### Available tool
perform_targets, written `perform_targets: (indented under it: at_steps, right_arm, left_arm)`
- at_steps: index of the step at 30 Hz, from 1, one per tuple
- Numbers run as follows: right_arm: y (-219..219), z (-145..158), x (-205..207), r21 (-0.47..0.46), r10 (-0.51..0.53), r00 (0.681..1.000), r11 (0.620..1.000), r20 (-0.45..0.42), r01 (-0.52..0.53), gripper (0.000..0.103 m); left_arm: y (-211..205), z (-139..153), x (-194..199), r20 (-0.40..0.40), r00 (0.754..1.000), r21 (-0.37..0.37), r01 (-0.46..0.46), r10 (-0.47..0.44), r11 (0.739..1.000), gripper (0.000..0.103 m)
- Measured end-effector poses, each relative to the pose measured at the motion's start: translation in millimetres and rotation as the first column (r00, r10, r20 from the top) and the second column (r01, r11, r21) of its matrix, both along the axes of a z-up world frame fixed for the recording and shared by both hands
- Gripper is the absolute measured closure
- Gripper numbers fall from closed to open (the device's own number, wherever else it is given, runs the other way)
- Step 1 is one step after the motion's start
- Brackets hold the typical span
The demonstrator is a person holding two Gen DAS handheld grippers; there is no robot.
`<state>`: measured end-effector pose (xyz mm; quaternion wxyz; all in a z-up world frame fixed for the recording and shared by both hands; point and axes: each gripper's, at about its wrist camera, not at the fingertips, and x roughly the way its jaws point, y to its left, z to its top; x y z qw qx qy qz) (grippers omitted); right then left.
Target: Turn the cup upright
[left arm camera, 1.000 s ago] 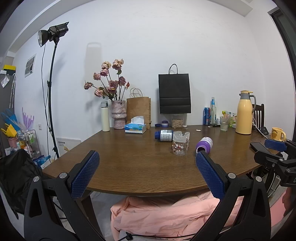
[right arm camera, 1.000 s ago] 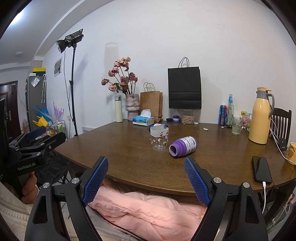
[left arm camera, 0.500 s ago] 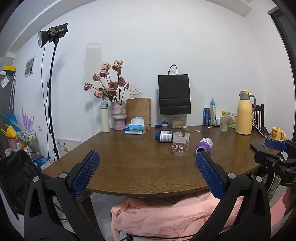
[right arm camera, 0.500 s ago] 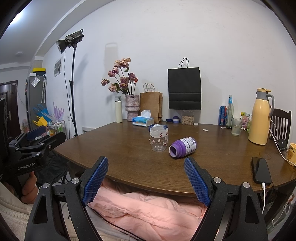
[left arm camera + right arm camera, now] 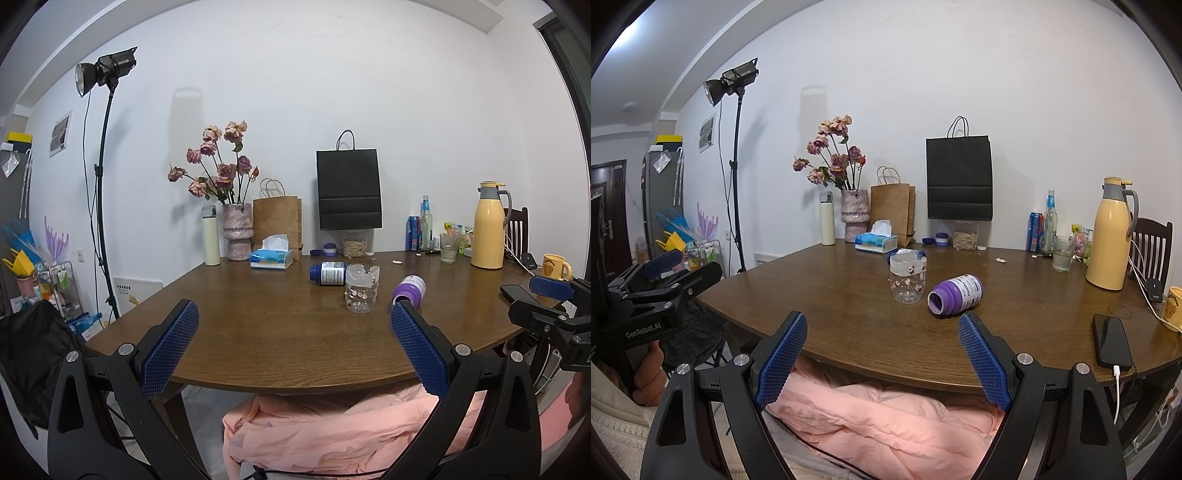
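Note:
A purple cup-like container [image 5: 955, 295] with a white label lies on its side on the brown table [image 5: 849, 325], its open mouth towards me; it also shows in the left wrist view [image 5: 409, 291]. Just left of it stands a clear plastic cup [image 5: 907, 280] [image 5: 361, 288] with small red and white prints. Whether that one is upright or inverted I cannot tell. My left gripper [image 5: 293, 314] and my right gripper [image 5: 882, 323] are both open and empty. Both are held off the table's near edge, well short of the cups.
A blue-capped bottle [image 5: 328, 273] lies behind the clear cup. Along the back stand a flower vase [image 5: 238, 236], tissue box [image 5: 271, 258], paper bags, bottles and a yellow jug [image 5: 1108, 236]. A phone [image 5: 1112, 341] on a cable and a yellow mug [image 5: 554, 266] sit at the right. Pink fabric [image 5: 886, 413] lies below the edge.

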<state>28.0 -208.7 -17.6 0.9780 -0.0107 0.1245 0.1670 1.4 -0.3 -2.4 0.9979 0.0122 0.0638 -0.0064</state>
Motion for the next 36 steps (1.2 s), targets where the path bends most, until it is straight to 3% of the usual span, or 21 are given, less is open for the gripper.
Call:
perform_targets:
  at_steps: [12,17,19,21,24,28,31,36]
  right_arm:
    - [-2.0,0.9,11.8,0.004,-0.014,0.999,1.000,-0.028,0.014,0.014]
    - [-2.3,9.2,38.5,-0.029,-0.010,1.000,1.000,-0.026,0.009,0.014]
    - [-4.7,17.2,61.1,-0.034,-0.011,0.999,0.999,-0.033,0.010,0.014]
    - [-6.8,29.1,93.6,-0.025,-0.006,0.998,1.000,-0.062,0.004,0.014]
    - [-3.6,49.0,148.0,-0.039,0.050,0.992,0.998,-0.120,-0.055,0.014]
    - [10.9,67.8,224.0,-0.149,0.091,0.979,0.982,-0.180,-0.118,0.014]
    - [23.7,74.5,278.0,-0.206,0.118,0.965,0.964,-0.233,-0.167,0.014]
    - [52.6,68.9,386.2,-0.228,0.202,0.882,0.919,-0.426,-0.321,0.014]
  left_arm:
    - [1.8,0.9,12.5,-0.037,0.999,-0.007,0.028,-0.028,1.000,0.000]
    - [4.3,10.2,47.2,-0.039,0.999,-0.005,0.011,-0.011,1.000,0.000]
    - [10.1,17.3,76.3,-0.093,0.995,-0.048,0.017,-0.021,0.999,0.000]
    - [20.9,25.6,110.6,-0.142,0.989,-0.153,0.016,-0.038,0.988,0.000]
    - [24.6,35.2,167.4,-0.243,0.966,-0.200,0.034,-0.084,0.979,0.000]
    - [25.5,38.2,236.5,-0.334,0.937,-0.198,0.031,-0.097,0.980,0.000]
    - [36.5,32.4,281.9,-0.397,0.913,-0.259,-0.008,-0.099,0.966,0.000]
    - [45.2,13.8,356.1,-0.524,0.832,-0.312,0.013,-0.183,0.950,0.000]
